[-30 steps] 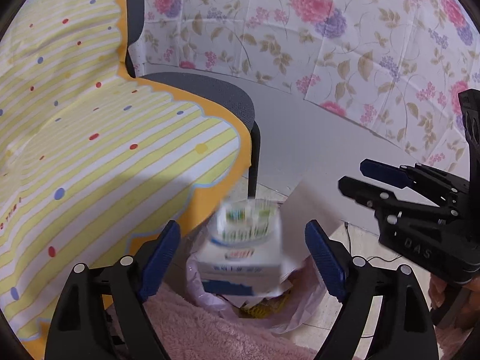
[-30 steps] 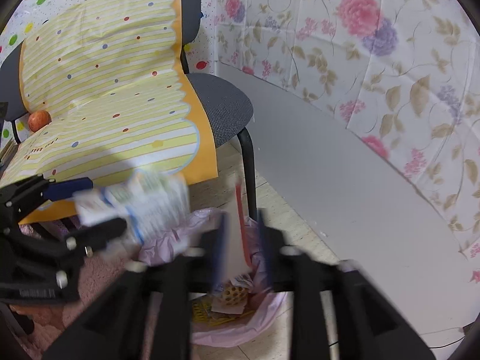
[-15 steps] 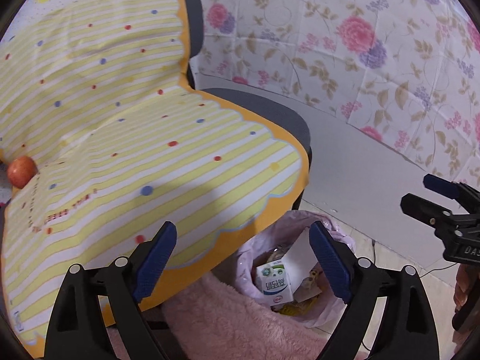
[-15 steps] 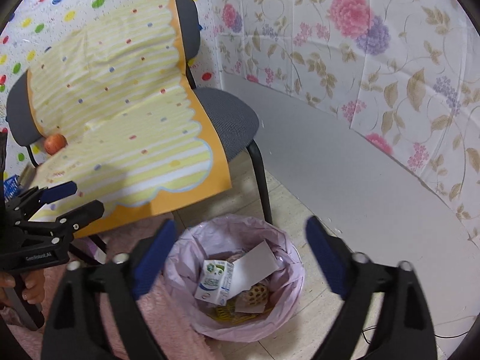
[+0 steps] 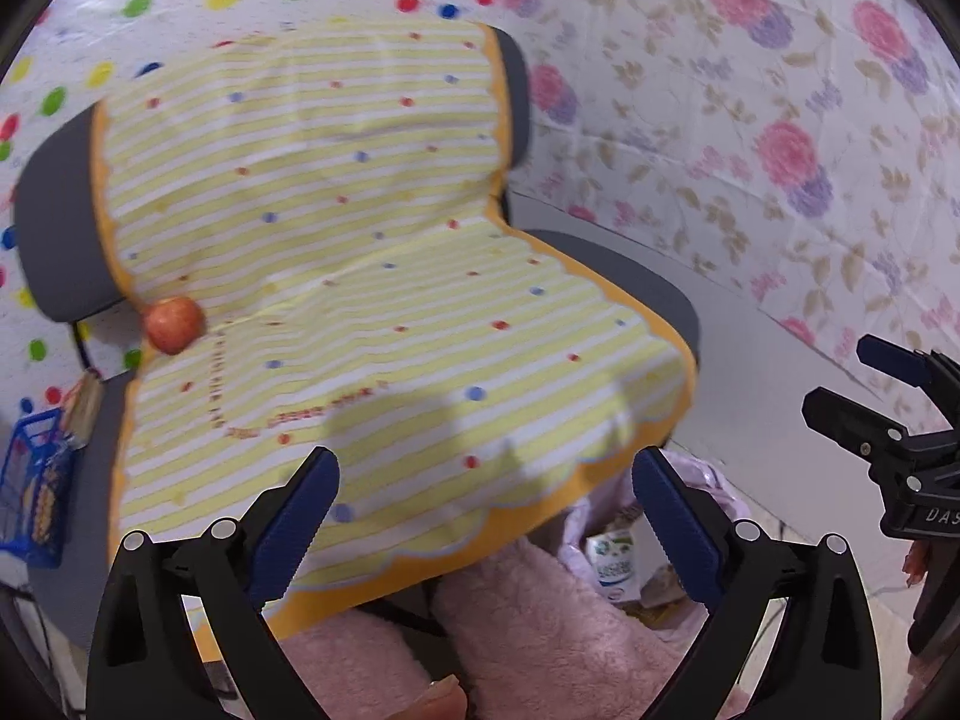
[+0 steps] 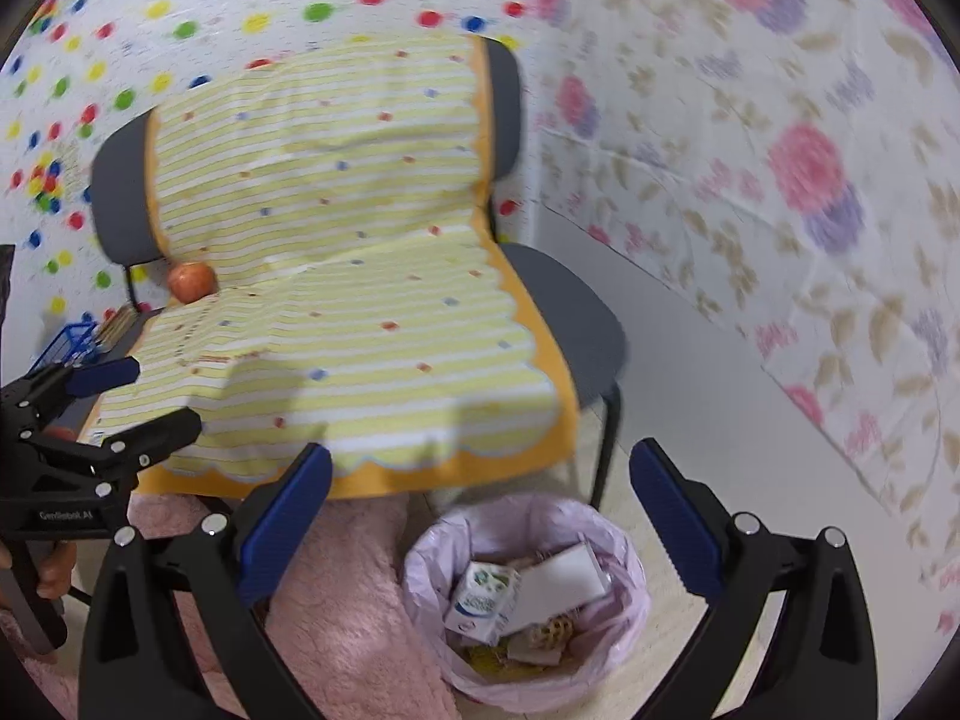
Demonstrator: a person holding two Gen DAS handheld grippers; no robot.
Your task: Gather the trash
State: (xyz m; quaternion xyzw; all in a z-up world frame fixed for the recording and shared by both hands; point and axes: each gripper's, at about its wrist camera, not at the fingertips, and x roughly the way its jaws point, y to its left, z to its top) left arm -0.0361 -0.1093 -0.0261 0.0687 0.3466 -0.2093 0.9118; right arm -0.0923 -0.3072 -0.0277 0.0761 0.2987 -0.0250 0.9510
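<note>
Both tools have just been opening and stand spread wide with nothing between the pads: the left tool point(image 5: 485, 519) over the pink fuzzy fabric point(image 5: 540, 630), the right tool point(image 6: 480, 513) above the bin point(image 6: 624, 546). Inside the pink-lined bin, the milk carton point(image 6: 483, 600) lies beside a white card point(image 6: 561, 582). Beyond stands the chair point(image 6: 570, 312) draped with a yellow striped cloth point(image 6: 348, 276), an apple point(image 6: 191, 282) on it
</note>
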